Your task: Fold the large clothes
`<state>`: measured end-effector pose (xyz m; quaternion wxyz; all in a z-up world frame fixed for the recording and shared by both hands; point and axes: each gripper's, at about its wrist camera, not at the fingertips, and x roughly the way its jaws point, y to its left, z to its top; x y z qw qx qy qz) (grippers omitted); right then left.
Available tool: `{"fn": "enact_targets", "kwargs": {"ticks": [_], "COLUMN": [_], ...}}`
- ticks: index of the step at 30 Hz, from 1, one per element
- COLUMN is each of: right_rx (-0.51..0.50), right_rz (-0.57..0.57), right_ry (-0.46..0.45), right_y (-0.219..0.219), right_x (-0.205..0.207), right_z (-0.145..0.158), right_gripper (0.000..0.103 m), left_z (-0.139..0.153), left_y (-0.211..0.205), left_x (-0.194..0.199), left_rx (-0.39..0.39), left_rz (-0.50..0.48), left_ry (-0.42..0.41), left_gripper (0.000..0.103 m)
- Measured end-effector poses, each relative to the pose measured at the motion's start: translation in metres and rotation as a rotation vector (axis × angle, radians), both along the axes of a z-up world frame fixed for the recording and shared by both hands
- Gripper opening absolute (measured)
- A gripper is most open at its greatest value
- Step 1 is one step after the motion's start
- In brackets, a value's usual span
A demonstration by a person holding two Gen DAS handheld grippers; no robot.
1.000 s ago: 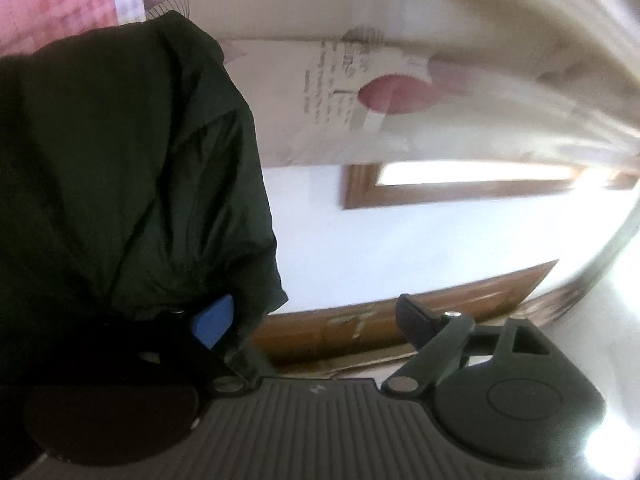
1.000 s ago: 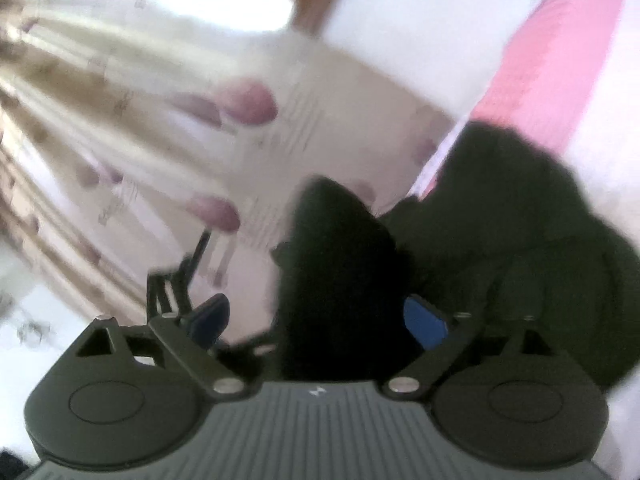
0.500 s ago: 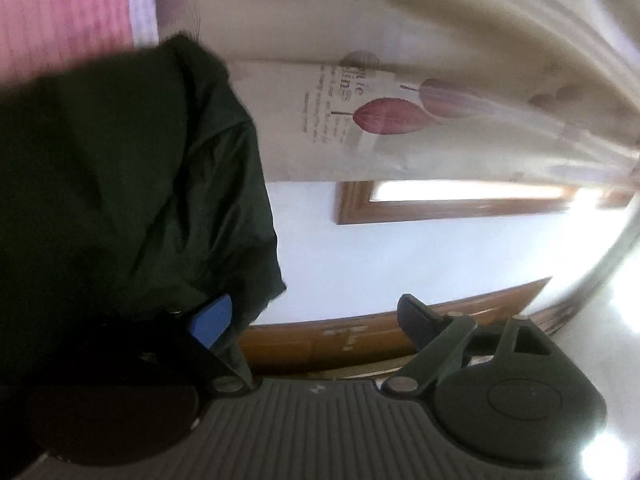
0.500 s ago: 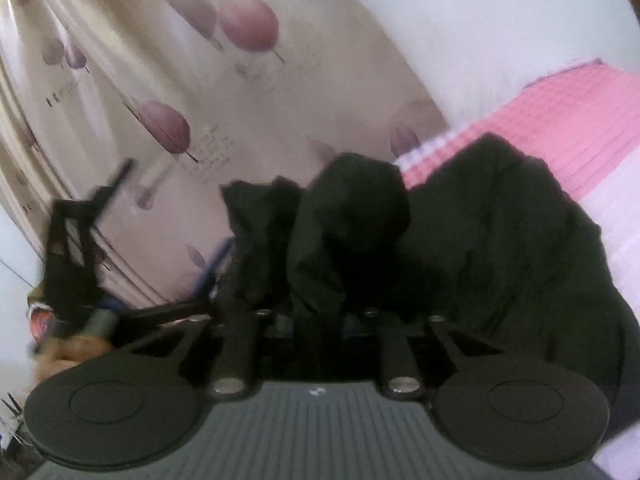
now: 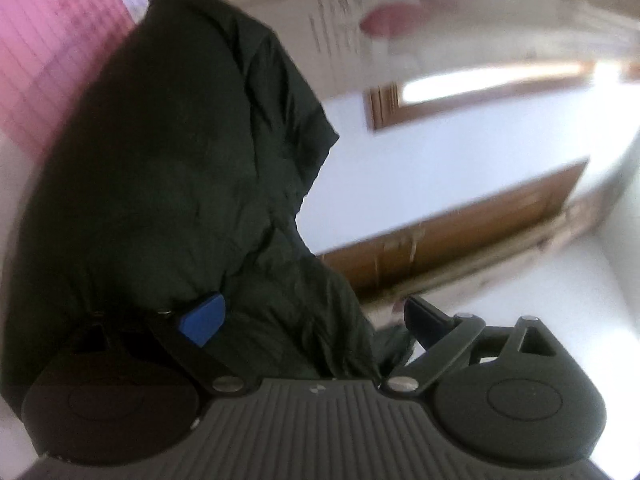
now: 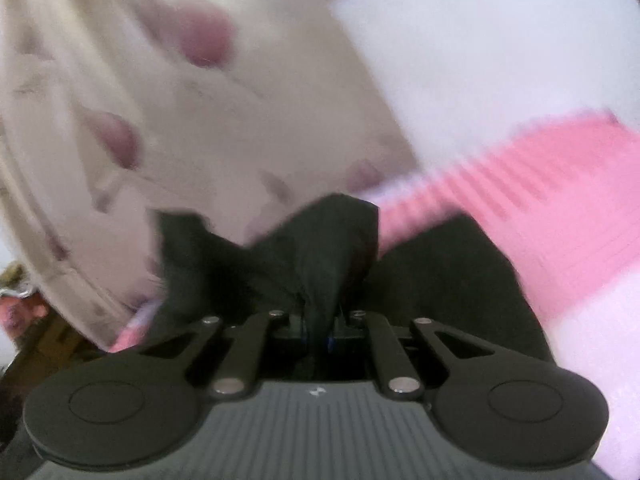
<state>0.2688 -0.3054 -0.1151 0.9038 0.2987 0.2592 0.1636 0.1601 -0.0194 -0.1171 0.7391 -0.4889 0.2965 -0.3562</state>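
The dark jacket (image 6: 328, 248) is your whole job here: a dark green-black padded garment, lifted off the pink bed cover (image 6: 540, 176) at its near end and sagging back onto it further away. Your right claw (image 6: 320, 320) has its fingers drawn together and clamped on a gathered ridge of the fabric, which stands up in a peak just above the jaws. Your left claw (image 5: 312, 320) stands with its fingers wide apart; a fold of the jacket (image 5: 180, 160) hangs down between them, touching the blue pad (image 5: 202, 320) on one side, while the other finger (image 5: 428, 322) seems clear of the cloth.

Judging by the puffed, creased look, expect it to be soft, bulky and fairly light, with a smooth shell that may slide through a shallow pinch. Take hold at a seam, hem or cuff, where the layers bunch thick enough to bite, not on a single skin of the shell. Because it is limp, whatever you do not hold will droop and drag, so the left claw probably needs closing on that hanging fold before you carry the fold over.

Beyond the jacket hangs a cream curtain (image 5: 400, 20) printed with maroon leaves. There is small dark lettering beside one leaf, but motion blur leaves it unreadable. No brand or label shows on the jacket.
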Motion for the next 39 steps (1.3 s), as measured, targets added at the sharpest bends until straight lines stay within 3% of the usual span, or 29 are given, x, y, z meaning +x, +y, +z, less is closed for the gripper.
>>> {"fn": "enact_targets", "kwargs": {"ticks": [2, 3, 6, 8, 9, 10, 13, 14, 15, 16, 17, 19, 22, 25, 27, 29, 37, 39], "right_rx": [0.033, 0.016, -0.13, -0.214, -0.236, -0.253, -0.305, -0.332, -0.349, -0.356, -0.382, -0.48, -0.542, -0.628, -0.689, -0.695, -0.555, -0.483], "right_rz": [-0.034, -0.065, -0.131, -0.051, 0.011, 0.106, 0.227, 0.261, 0.3, 0.359, 0.409, 0.435, 0.417, 0.353, 0.309, 0.254, -0.012, -0.03], "right_ry": [0.031, 0.018, -0.115, -0.197, -0.198, -0.167, -0.03, 0.018, 0.051, 0.071, 0.083, 0.017, -0.099, -0.25, -0.301, -0.279, -0.144, -0.114], "right_y": [-0.014, -0.017, -0.014, 0.005, 0.013, 0.03, 0.073, 0.087, 0.099, 0.113, 0.124, 0.141, 0.144, 0.135, 0.125, 0.102, -0.002, -0.024], "right_x": [-0.004, -0.008, -0.029, -0.034, -0.03, -0.022, 0.007, 0.015, 0.02, 0.022, 0.02, 0.009, -0.007, -0.026, -0.033, -0.032, -0.036, -0.039], "right_z": [-0.006, 0.001, 0.049, 0.089, 0.101, 0.111, 0.108, 0.1, 0.091, 0.079, 0.07, 0.064, 0.091, 0.124, 0.13, 0.123, 0.06, 0.045], "right_gripper": [0.031, 0.042, 0.058, 0.077, 0.092, 0.096, 0.096, 0.095, 0.087, 0.046, 0.029, 0.017, 0.009, 0.006, 0.005, 0.004, 0.0, 0.0], "left_z": [-0.001, -0.001, -0.006, -0.009, -0.01, -0.011, -0.01, -0.009, -0.009, -0.009, -0.01, -0.007, 0.0, 0.006, 0.006, 0.004, -0.021, -0.024], "left_y": [-0.008, -0.011, -0.013, -0.012, -0.01, -0.009, -0.008, -0.009, -0.006, -0.001, 0.005, 0.02, 0.041, 0.053, 0.055, 0.052, 0.018, 0.011], "left_x": [-0.002, -0.003, -0.004, -0.004, -0.009, -0.011, -0.015, -0.014, -0.017, -0.021, -0.025, -0.032, -0.045, -0.049, -0.047, -0.038, 0.001, 0.005], "left_rx": [0.052, 0.064, 0.063, 0.063, 0.063, 0.065, 0.067, 0.063, 0.058, 0.049, 0.031, 0.031, 0.103, 0.228, 0.257, 0.263, 0.293, 0.35], "left_rz": [0.0, 0.001, 0.007, 0.012, 0.013, 0.015, 0.028, 0.036, 0.041, 0.052, 0.062, 0.082, 0.145, 0.181, 0.181, 0.169, 0.044, 0.067], "left_ry": [-0.038, -0.054, -0.065, -0.066, -0.069, -0.073, -0.087, -0.089, -0.088, -0.078, -0.063, -0.047, -0.063, -0.067, -0.063, -0.042, 0.055, 0.056], "left_gripper": [0.096, 0.097, 0.099, 0.099, 0.1, 0.1, 0.1, 0.1, 0.1, 0.1, 0.1, 0.1, 0.102, 0.102, 0.102, 0.102, 0.103, 0.103]}}
